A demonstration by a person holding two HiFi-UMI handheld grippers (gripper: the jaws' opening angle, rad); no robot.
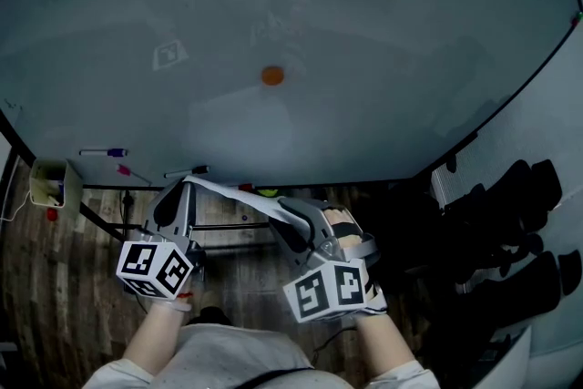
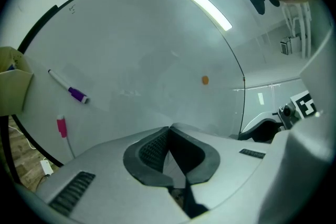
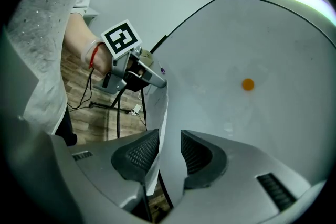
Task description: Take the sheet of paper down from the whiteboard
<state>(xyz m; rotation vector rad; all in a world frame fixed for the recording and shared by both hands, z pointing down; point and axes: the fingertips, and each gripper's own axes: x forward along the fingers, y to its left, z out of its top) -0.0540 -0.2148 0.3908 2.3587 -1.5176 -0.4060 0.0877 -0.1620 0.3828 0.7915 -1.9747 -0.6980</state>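
The white sheet of paper [image 1: 244, 194] is off the whiteboard [image 1: 364, 32] and hangs below its bottom edge, stretched between my two grippers. My left gripper [image 1: 185, 183] is shut on the sheet's left end; in its own view the pads [image 2: 152, 150] meet with a thin pale edge between them. My right gripper [image 1: 288, 207] stands open around the sheet's right end. In the right gripper view the paper [image 3: 157, 113] runs from the left gripper [image 3: 152, 78] into the gap and lies against the left pad [image 3: 137, 150], clear of the right one. An orange magnet [image 1: 272, 76] stays on the board.
Along the board's lower left lie a purple-capped marker [image 1: 105, 152], a pink one [image 1: 123, 170] and a dark one [image 1: 187, 170]. A small box [image 1: 50, 182] hangs at the left end. Dark objects [image 1: 510, 214] stand to the right. Wooden floor and cables lie below.
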